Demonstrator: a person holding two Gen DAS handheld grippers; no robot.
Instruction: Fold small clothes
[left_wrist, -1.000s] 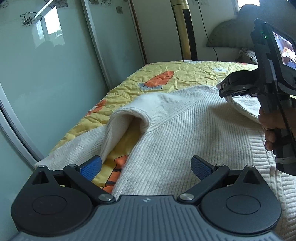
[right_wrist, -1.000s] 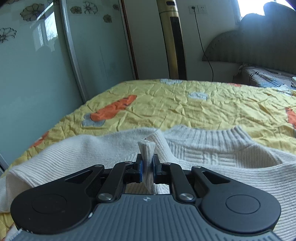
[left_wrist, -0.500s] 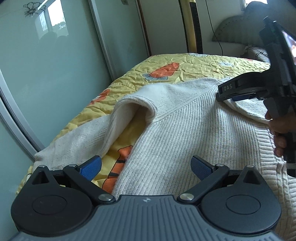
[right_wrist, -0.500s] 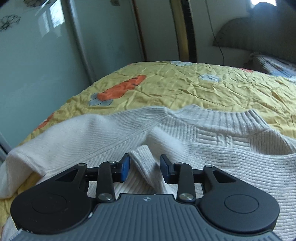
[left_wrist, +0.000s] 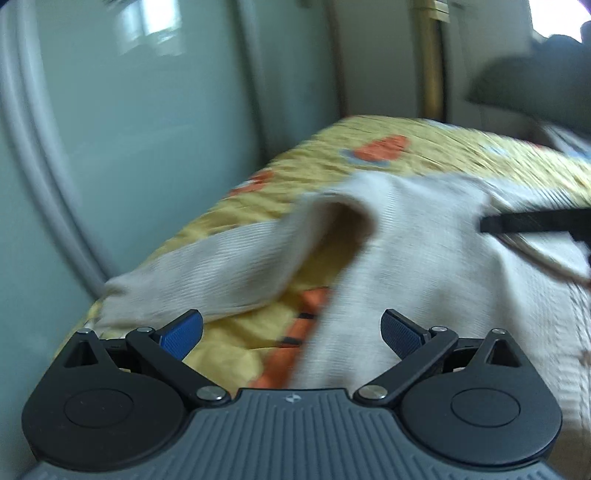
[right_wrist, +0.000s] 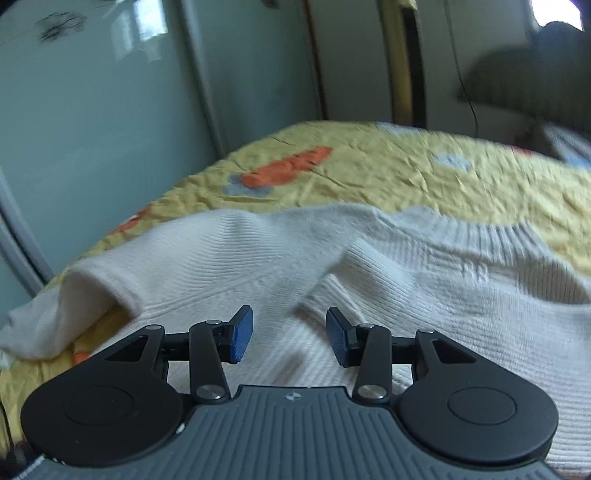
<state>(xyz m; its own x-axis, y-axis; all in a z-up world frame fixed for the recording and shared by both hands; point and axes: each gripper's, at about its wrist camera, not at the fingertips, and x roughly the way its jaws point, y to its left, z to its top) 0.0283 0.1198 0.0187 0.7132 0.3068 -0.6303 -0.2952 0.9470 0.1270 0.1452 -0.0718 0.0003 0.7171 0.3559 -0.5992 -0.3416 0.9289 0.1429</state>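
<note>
A cream ribbed knit sweater (left_wrist: 424, 266) lies on the yellow patterned bedspread (left_wrist: 424, 147). Its left sleeve (left_wrist: 207, 273) arches up and runs toward the bed's left edge. My left gripper (left_wrist: 291, 330) is open and empty, low over the gap between sleeve and body. In the right wrist view the sweater (right_wrist: 406, 295) shows its ribbed collar (right_wrist: 480, 236) and a sleeve cuff (right_wrist: 340, 284) folded onto the body. My right gripper (right_wrist: 290, 338) is open and empty just in front of that cuff. Both views are blurred.
Pale green sliding glass doors (right_wrist: 92, 129) stand close along the bed's left side. A gold and black column (right_wrist: 402, 59) and a dark headboard (right_wrist: 535, 85) are at the far end. The right gripper's black finger (left_wrist: 535, 223) reaches in at the right of the left wrist view.
My right gripper opened and let go of the sleeve cuff, which now lies on the sweater body. My left gripper stayed open and shifted left and lower along the bed edge.
</note>
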